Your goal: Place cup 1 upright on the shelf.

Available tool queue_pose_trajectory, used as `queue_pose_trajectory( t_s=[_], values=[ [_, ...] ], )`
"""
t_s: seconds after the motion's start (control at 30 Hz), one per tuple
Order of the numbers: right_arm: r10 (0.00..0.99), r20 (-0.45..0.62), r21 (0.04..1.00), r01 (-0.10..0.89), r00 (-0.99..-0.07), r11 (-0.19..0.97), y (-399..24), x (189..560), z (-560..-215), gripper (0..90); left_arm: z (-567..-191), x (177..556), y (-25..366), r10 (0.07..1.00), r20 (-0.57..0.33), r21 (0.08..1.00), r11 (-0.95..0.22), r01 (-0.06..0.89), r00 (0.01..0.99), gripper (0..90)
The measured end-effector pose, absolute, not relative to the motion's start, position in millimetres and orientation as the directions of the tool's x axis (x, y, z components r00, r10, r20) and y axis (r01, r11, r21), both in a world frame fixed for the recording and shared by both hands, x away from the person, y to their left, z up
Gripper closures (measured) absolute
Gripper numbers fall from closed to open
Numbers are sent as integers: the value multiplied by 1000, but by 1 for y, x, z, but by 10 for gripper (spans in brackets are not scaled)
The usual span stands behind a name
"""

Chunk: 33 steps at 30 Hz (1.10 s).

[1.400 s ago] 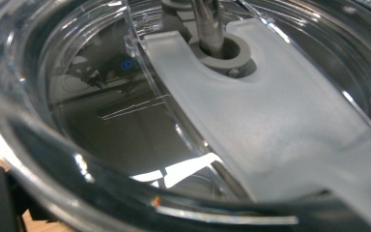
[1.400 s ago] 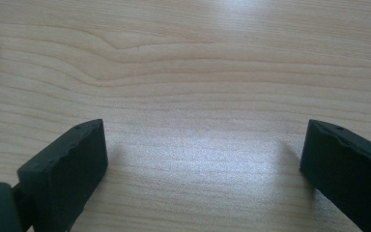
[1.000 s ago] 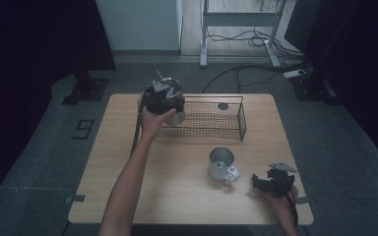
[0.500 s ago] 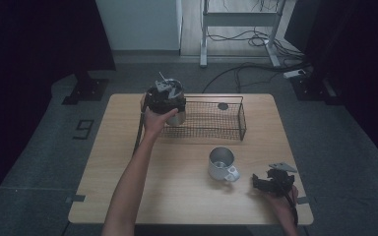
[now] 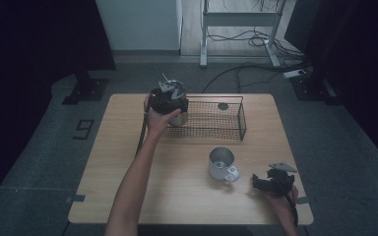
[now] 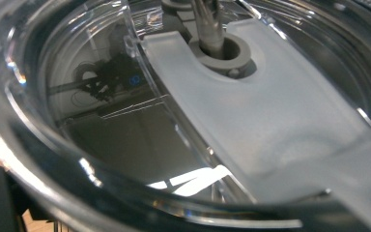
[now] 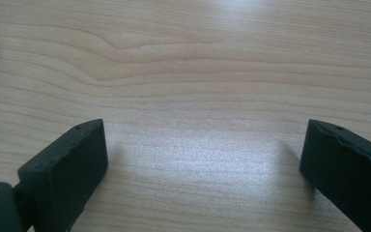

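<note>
My left gripper (image 5: pixel 169 100) is at the left end of the black wire basket (image 5: pixel 226 129), over a steel tumbler (image 5: pixel 179 118) and closed around its top. Its jaws are hidden behind the tumbler's clear lid (image 6: pixel 125 135), which sits right against the camera with a frosted slider (image 6: pixel 251 111) and a grey stem (image 6: pixel 207 24). A steel mug (image 5: pixel 221 162) with a handle stands open side up in the middle of the wooden table (image 5: pixel 123 162). My right gripper (image 5: pixel 265 183) rests open on the table at the front right, bare wood (image 7: pixel 198 96) between its fingers (image 7: pixel 67 169).
A small dark round piece (image 5: pixel 223 105) lies at the back of the basket. The left gripper's cable (image 5: pixel 141 132) hangs along the forearm. Cables (image 5: pixel 246 64) and stand feet lie on the floor beyond the table.
The left gripper with the tumbler has shifted only slightly rightwards at the basket's left end. The right gripper and the mug have stayed still.
</note>
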State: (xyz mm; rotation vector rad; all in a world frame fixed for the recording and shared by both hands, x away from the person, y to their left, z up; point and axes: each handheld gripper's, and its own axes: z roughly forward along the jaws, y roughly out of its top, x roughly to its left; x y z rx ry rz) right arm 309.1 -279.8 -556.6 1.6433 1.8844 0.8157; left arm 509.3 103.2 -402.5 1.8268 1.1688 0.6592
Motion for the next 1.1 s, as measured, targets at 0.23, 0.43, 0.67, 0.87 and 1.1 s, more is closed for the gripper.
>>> queue_pose_trajectory(
  t_s=[0.23, 0.43, 0.67, 0.87, 1.1],
  values=[
    [990, 12, 722, 686, -141, 89, -280, 309, -557, 25, -407, 514, 101, 907, -8, 860, -209, 465, 422, 40],
    [990, 12, 722, 686, -142, 89, -280, 309, -557, 26, -414, 518, 101, 911, -11, 854, -205, 478, 412, 40],
    [990, 12, 722, 686, -142, 90, -280, 309, -557, 26, -423, 522, 101, 916, -7, 843, -211, 495, 402, 40],
    [990, 12, 722, 686, -142, 89, -280, 309, -557, 26, -429, 525, 102, 922, -5, 834, -210, 510, 388, 40],
    [990, 12, 722, 686, -142, 90, -280, 309, -557, 28, -437, 527, 101, 923, 0, 822, -218, 526, 384, 40]
  ],
)
